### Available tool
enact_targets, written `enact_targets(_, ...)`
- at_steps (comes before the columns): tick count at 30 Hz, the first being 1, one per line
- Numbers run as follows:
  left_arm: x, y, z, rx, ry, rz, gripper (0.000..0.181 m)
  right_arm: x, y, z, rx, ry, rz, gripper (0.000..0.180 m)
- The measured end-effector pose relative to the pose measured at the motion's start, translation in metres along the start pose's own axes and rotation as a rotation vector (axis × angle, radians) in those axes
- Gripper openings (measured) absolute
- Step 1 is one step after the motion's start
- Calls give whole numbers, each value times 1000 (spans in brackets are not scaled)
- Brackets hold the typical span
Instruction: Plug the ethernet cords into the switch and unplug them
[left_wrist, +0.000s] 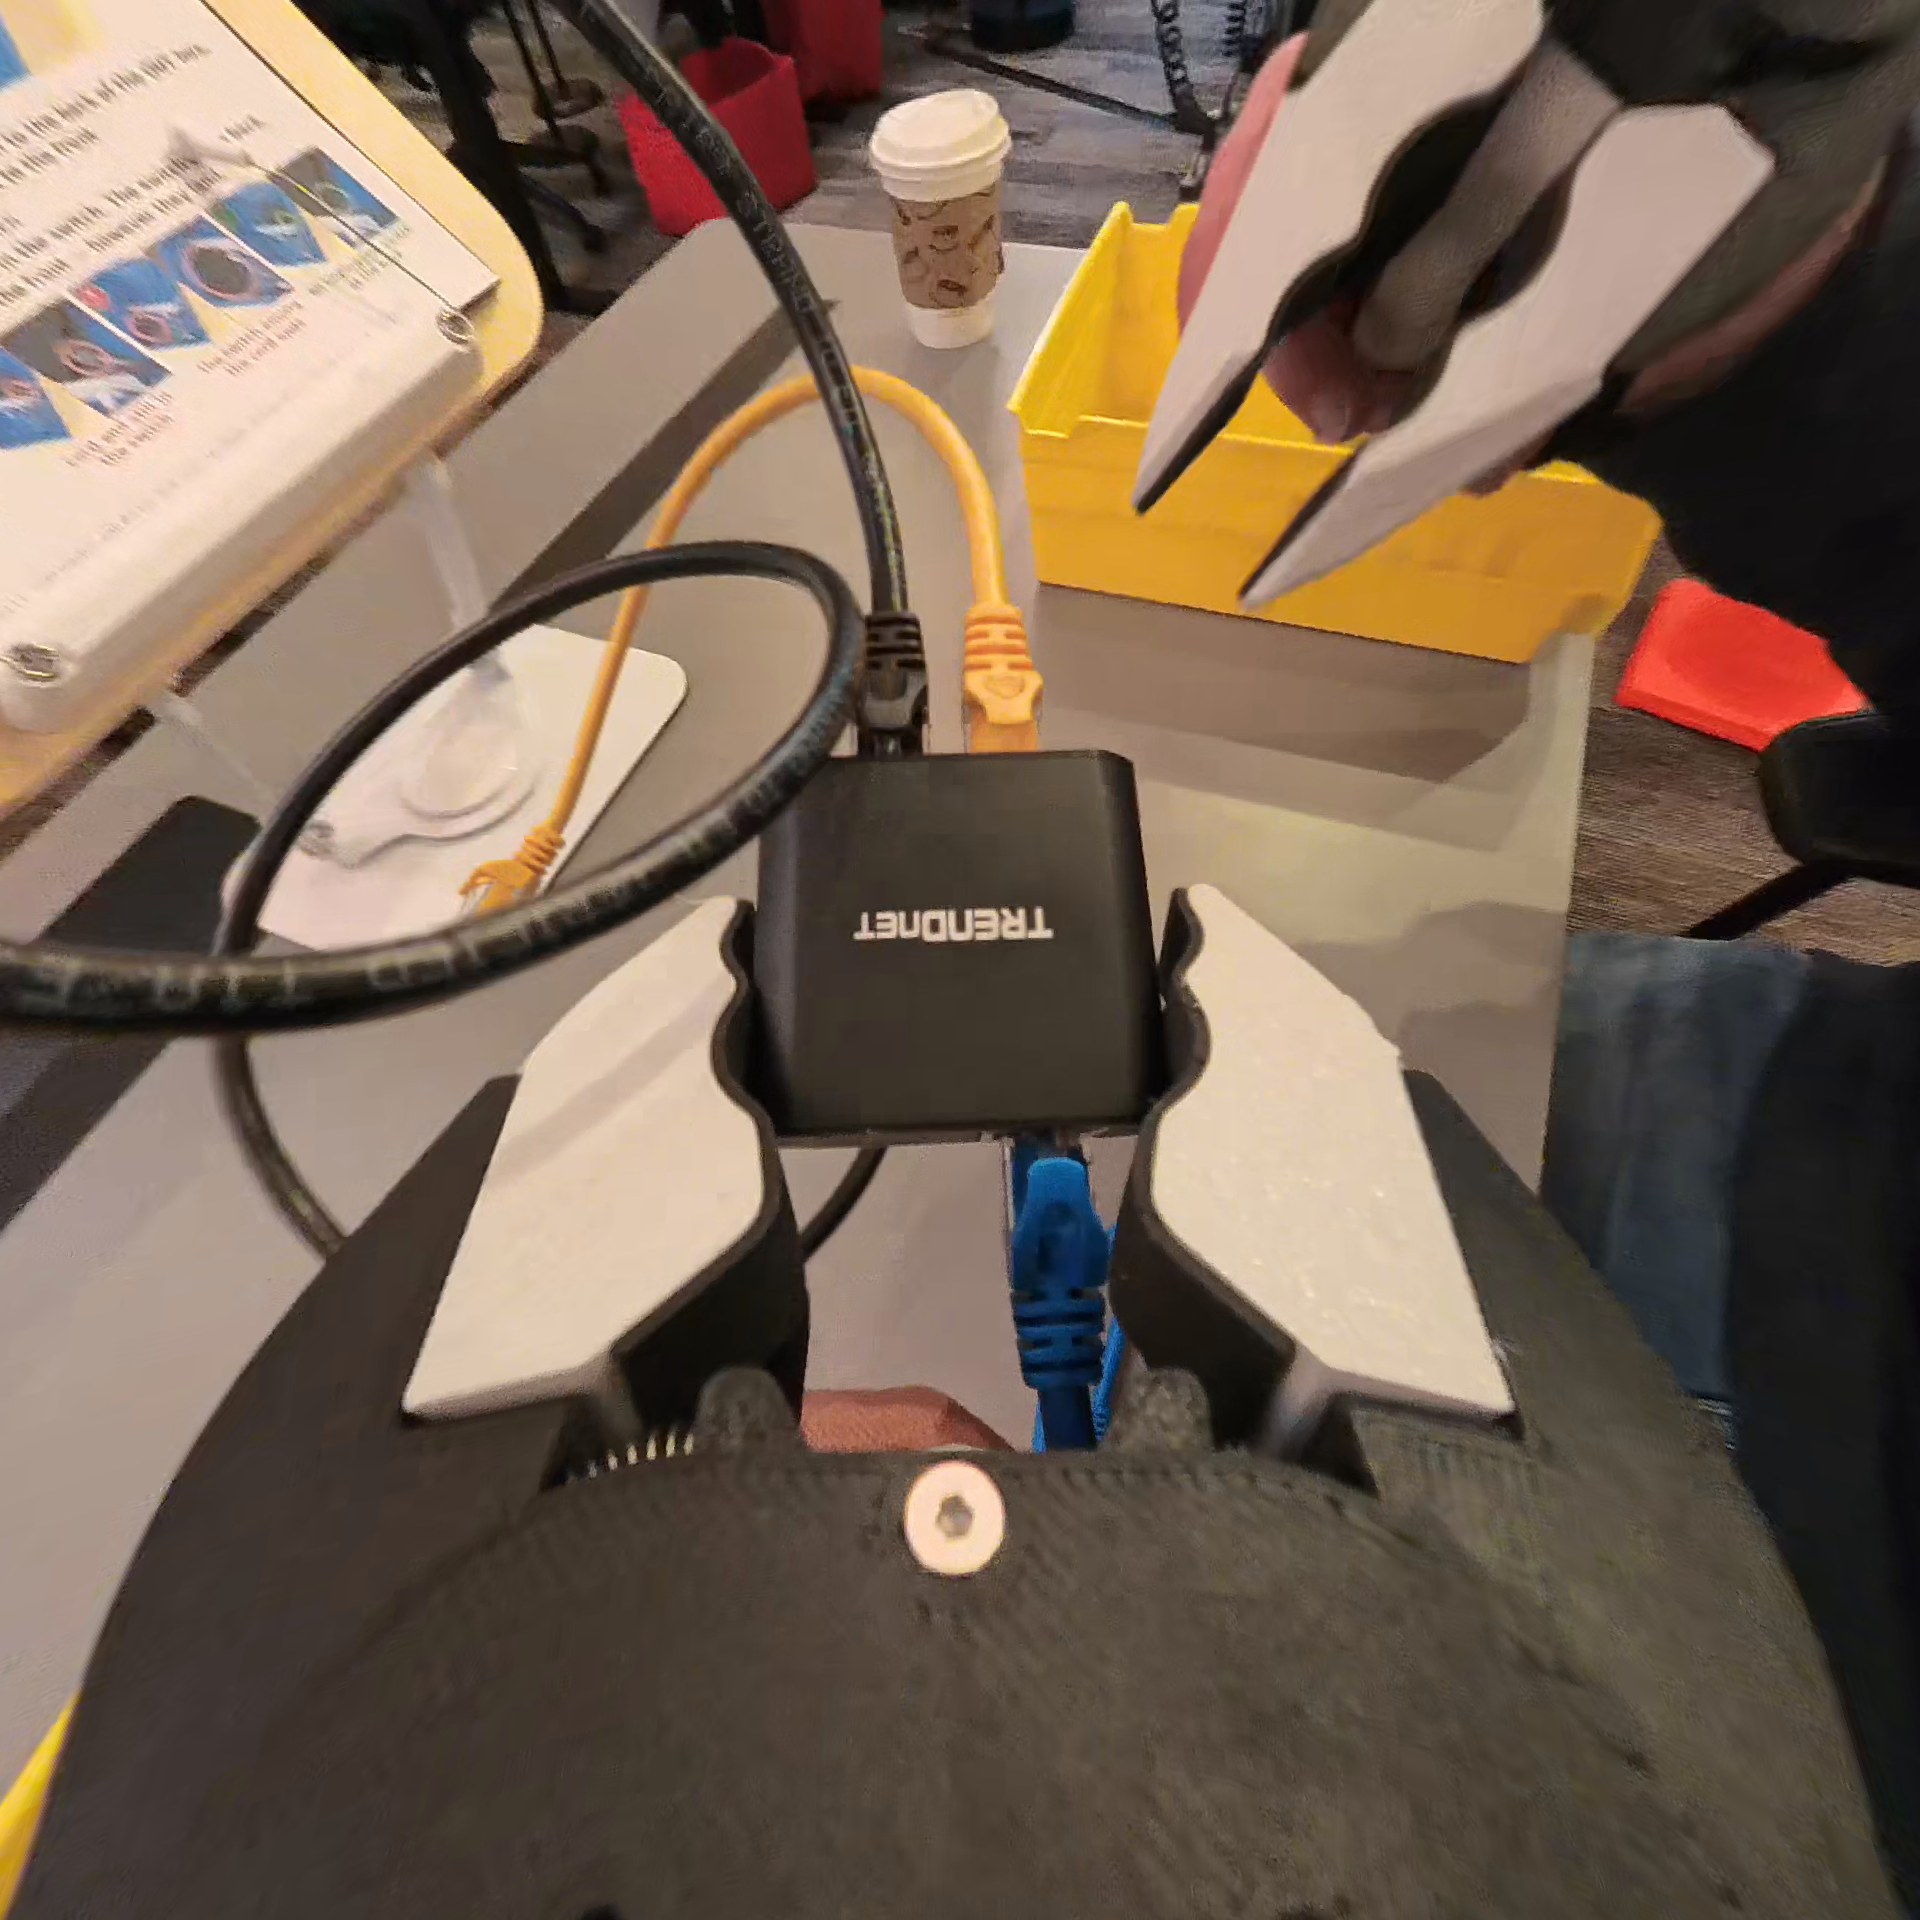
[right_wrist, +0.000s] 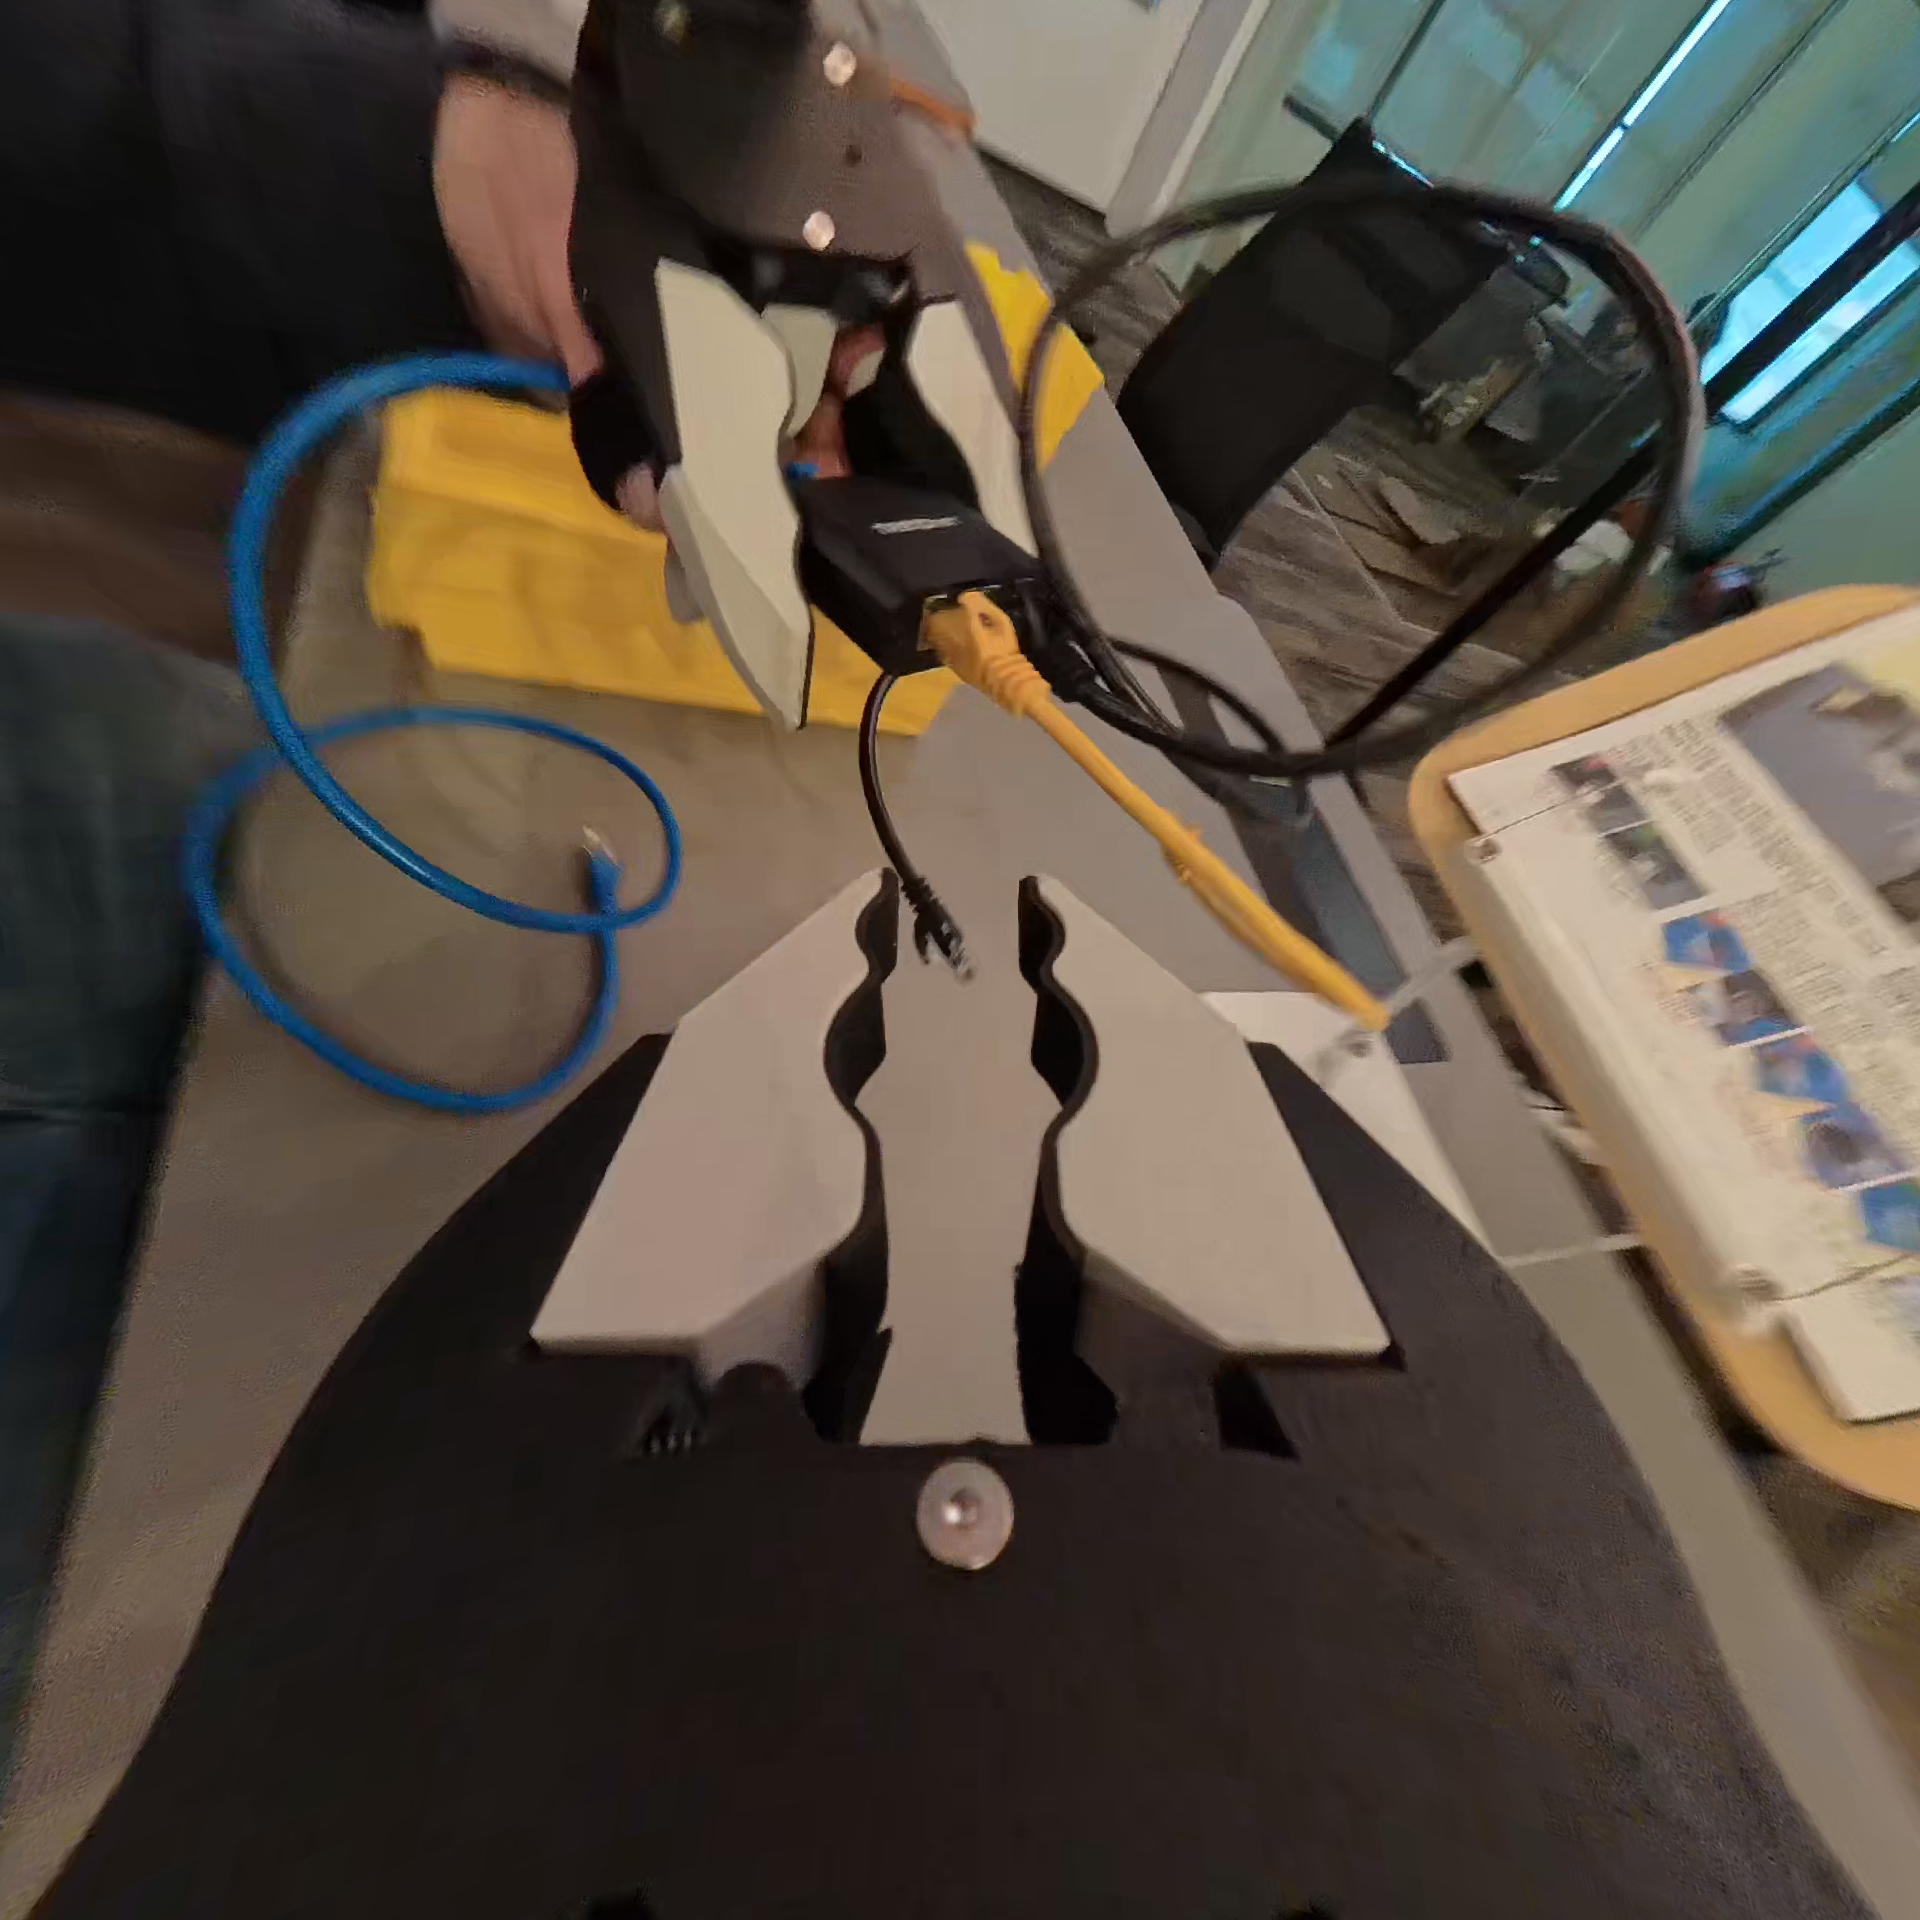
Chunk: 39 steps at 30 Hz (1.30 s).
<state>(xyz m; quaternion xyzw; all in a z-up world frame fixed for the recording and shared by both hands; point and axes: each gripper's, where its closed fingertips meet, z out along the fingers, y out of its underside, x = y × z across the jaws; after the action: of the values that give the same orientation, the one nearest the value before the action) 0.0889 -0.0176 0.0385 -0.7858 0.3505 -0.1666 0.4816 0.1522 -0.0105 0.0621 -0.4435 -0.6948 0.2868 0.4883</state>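
The black switch sits clamped between the fingers of the left gripper, held off the grey table. On its far side, away from that gripper's body, a black cord and a yellow cord are plugged in side by side, the yellow one looping back down to the table on the left. A blue cord is plugged into the near face and runs back between the fingers; in the right wrist view it coils on the table. The right gripper hovers apart from the switch, its fingers parted and empty, with a loose black plug hanging just ahead of its tips. Beyond the switch stand a yellow bin, a paper cup and, to the left, an instruction sheet on a stand.
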Motion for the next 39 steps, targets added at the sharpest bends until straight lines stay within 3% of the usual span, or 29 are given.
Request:
enact_targets(6, 15, -1, 3, 2, 106, -41, 73, -19, 6, 33, -151, 73, -309, 25)
enact_targets(9, 15, -1, -1, -7, 115, -56, 73, -19, -12, 34, -113, 149, -431, 20)
enact_targets(16, 13, 7, -3, -35, 169, -142, 73, -16, -26, 47, -137, 239, -643, 36)
enact_targets(25, 24, 15, 1, -73, 260, -202, 73, -15, -23, 55, -196, 181, -824, 13)
enact_targets(31, 28, 16, 3, -59, 326, -246, 73, -19, -17, 55, -232, 124, -883, 11)
enact_targets(39, 22, 0, 1, 17, 249, -145, 66, -22, -11, 54, -263, 103, -900, 10)
